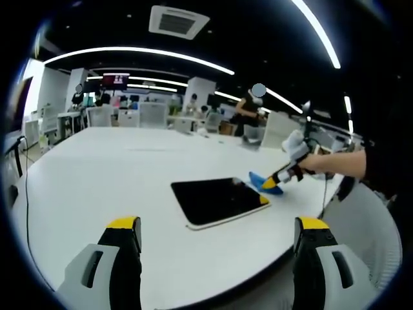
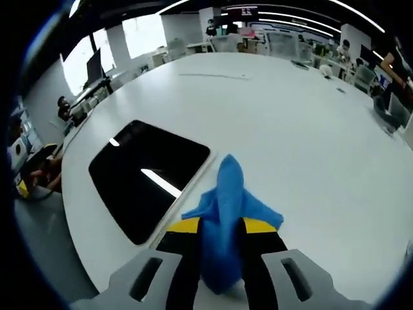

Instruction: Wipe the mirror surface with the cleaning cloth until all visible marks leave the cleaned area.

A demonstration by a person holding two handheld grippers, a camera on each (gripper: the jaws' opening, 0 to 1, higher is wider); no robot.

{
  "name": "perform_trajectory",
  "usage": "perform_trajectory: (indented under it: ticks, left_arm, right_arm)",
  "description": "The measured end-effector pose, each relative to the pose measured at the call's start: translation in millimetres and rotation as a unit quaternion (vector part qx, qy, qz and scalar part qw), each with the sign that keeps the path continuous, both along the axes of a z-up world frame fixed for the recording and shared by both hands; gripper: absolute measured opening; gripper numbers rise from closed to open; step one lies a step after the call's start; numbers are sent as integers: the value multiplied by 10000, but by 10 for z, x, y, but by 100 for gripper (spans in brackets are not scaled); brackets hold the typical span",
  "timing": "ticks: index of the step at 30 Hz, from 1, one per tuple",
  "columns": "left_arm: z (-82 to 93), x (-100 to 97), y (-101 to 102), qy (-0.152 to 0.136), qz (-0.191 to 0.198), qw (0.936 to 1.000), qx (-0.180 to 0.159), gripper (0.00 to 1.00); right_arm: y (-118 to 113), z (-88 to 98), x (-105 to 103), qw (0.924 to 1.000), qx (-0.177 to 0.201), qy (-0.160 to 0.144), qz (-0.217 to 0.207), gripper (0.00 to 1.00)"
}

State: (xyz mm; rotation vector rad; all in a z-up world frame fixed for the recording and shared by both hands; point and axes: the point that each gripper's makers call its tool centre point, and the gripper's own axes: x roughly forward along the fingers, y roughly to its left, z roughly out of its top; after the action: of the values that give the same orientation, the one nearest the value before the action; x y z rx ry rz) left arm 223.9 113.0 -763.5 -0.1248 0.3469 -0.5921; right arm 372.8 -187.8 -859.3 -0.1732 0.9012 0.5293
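A dark rectangular mirror (image 1: 216, 200) lies flat on the white table (image 1: 116, 174); in the right gripper view the mirror (image 2: 145, 174) reflects ceiling lights. My right gripper (image 2: 221, 227) is shut on a blue cleaning cloth (image 2: 226, 206), which bunches up between its yellow-tipped jaws just right of the mirror's edge. In the left gripper view the right gripper (image 1: 274, 182) comes in from the right, held by a person's hand, with the cloth (image 1: 261, 181) touching the table at the mirror's far right corner. My left gripper (image 1: 219, 226) stands open above the table's near edge, nothing between its jaws.
The large white table (image 2: 310, 129) spreads wide around the mirror. A cable (image 1: 27, 213) runs along its left edge. Chairs, desks and people stand far behind. A white chair (image 1: 364, 226) sits at the right table edge.
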Motion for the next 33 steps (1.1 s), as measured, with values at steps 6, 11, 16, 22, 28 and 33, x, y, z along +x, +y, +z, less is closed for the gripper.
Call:
perform_trajectory:
  ticks: [6, 11, 16, 22, 28, 33]
  left_arm:
    - [1, -2, -4, 0, -12, 10000, -3, 99]
    - [1, -1, -2, -3, -12, 10000, -7, 99]
    - [1, -1, -3, -3, -19, 10000, -9, 99]
    - [2, 0, -3, -5, -17, 10000, -12, 99]
    - [5, 0, -4, -12, -19, 10000, -22, 99]
    - [9, 0, -1, -25, -7, 10000, -30, 99]
  right_arm:
    - [-25, 16, -5, 9999, 93, 96, -53, 16]
    - [-59, 2, -9, 9998, 83, 158, -67, 10]
    - [-82, -13, -8, 9998, 72, 175, -53, 6]
    - [-43, -24, -24, 9980, -533, 120, 333, 8]
    - [13, -40, -5, 9941, -768, -35, 762, 2]
    - [-13, -29, -11, 9963, -663, -225, 505, 0]
